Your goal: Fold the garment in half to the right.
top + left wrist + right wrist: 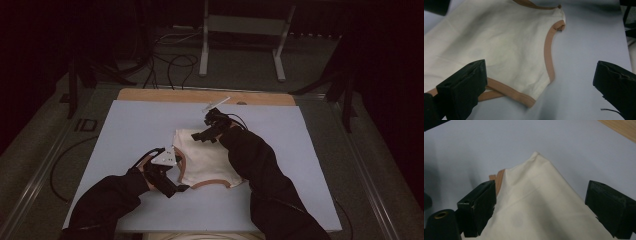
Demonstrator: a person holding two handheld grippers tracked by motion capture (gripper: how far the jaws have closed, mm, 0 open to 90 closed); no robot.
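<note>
A small cream cloth garment with tan-brown trim along its curved edges [205, 160] lay flat near the middle of the pale blue sheet covering the worktop [125, 130]. The left tongs [167, 167] sat at the garment's left edge, jaws spread wide; in the left gripper view one jaw hung over the trimmed hem [506, 91] while the other stood over bare blue sheet, neither pinching the cloth. The right tongs [206, 134] rested at the garment's far edge, jaws likewise spread, straddling a pointed corner of the cream cloth [536, 192] without closing on it. A strip of bare wood [200, 96] showed along the worktop's far side.
</note>
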